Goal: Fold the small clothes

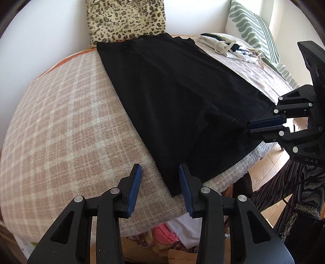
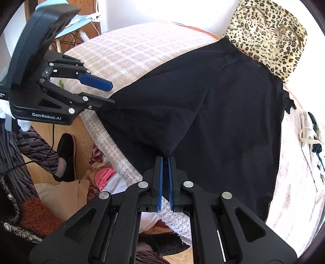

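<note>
Garment of thin black fabric (image 1: 172, 101) (image 2: 233, 121), spread almost flat across a rounded surface covered with a pink-and-cream checked woolly blanket (image 1: 61, 121) (image 2: 132, 52). Ran from the near edge up to a leopard-print plush bag (image 1: 124, 18) (image 2: 268, 40) at the far side, with its top edge touching that bag. Was lifted at one near corner, where a raised fold peaked between the pads of the right claw (image 2: 165, 158) (image 1: 250, 127). Clamped there on the black cloth, blue pads almost together with only the fabric between them. Stood apart at the left claw (image 1: 159, 168) (image 2: 111, 93), one finger over bare blanket and the other over the cloth's edge, the other near corner lying between them. Seen from the right wrist, met the tip of the lower left finger, with nothing pinched; could not tell whether that tip pressed on the cloth. Beyond the garment, on the same blanket: a small stack of folded pale clothes with a cream drawstring (image 1: 229, 47) (image 2: 310, 142), just beside a green-and-white striped cushion (image 1: 254, 34). Below the surface's edge: a heap of pink and white laundry (image 1: 164, 231) (image 2: 103, 176) on a wooden floor (image 1: 262, 168), and a person's foot in a dark slipper (image 2: 67, 156).
</note>
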The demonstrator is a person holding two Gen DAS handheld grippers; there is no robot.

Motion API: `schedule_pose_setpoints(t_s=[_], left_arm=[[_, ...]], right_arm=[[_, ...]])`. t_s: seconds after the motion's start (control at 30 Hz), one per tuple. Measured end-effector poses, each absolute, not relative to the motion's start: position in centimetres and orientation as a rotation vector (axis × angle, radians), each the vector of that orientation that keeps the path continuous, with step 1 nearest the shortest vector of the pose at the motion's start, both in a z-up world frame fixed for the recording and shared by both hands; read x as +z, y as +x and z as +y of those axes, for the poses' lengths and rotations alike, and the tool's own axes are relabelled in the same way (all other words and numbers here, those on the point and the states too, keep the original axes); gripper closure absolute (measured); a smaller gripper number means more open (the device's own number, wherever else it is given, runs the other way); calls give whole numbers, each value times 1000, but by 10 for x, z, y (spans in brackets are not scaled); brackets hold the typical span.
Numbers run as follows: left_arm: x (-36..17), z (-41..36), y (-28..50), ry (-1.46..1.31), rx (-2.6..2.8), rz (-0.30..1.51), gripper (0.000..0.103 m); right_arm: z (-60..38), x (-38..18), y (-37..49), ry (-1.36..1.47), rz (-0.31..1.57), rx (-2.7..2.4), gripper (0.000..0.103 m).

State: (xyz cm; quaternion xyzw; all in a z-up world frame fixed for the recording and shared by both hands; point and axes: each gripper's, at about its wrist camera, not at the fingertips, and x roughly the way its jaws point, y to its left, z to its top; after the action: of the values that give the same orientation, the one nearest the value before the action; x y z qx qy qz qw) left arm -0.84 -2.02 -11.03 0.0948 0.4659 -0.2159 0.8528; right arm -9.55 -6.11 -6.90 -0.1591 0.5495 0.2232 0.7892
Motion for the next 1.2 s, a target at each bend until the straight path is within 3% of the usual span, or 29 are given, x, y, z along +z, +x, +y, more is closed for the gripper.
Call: schedule_pose_setpoints(t_s=[0.07, 0.13, 0.33, 0.47, 0.63, 0.93, 1.2], left_arm=[[-109, -22, -15, 240, -460, 974, 67], [-108, -22, -23, 267, -449, 963, 67], [-93, -21, -30, 214, -452, 931, 67], [-72, -25, -28, 151, -450, 862, 67], [-57, -38, -22, 62, -489, 839, 64], [-56, -99, -23, 71, -592, 832, 63], [-54, -163, -26, 100, -721, 817, 63]], right_arm=[[-74, -61, -96, -298, 1173, 464, 69], [-88, -53, -93, -244, 1152, 434, 62], [-129, -29, -77, -118, 1086, 325, 62], [-156, -17, -69, -43, 1052, 261, 52], [-186, -3, -63, 19, 1011, 204, 48], [-255, 21, -55, 191, 943, 98, 36], [-301, 45, -47, 241, 896, 71, 35]])
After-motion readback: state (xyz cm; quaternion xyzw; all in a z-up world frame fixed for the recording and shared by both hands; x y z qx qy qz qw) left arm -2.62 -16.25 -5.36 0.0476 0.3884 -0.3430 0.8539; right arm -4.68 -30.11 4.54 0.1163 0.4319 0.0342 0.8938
